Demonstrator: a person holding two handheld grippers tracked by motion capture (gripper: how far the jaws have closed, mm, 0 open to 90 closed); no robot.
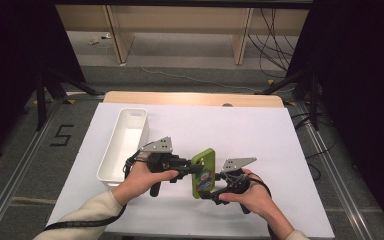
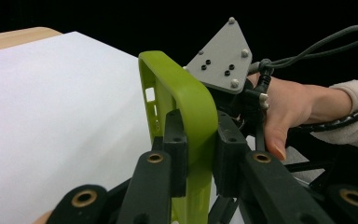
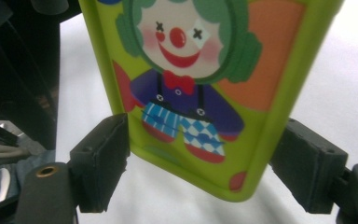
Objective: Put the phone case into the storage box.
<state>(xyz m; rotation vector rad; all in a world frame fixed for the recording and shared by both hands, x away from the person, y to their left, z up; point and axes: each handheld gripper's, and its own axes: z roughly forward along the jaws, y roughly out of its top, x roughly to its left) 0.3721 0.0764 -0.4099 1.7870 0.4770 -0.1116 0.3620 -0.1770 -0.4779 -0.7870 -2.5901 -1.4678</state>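
Your left tongs (image 2: pixel 193 154) clench the green clown case (image 1: pixel 203 172) edge; your right tongs (image 3: pixel 200 163) grip its sides above the worktop (image 1: pixel 240 130).

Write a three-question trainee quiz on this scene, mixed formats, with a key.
1. True or false: the left gripper pinches the green case across its thin edge.
2. What stands at the table's left side? A) a white bin B) a red bowl C) a metal tray
3. Fill in: the case's printed face shows a ____.

Key:
1. True; both jaws press its rim in the left gripper view.
2. A, the white bin.
3. Clown. In the right gripper view the right gripper spans the case's width, left jaw touching; contact at the right jaw is unclear.
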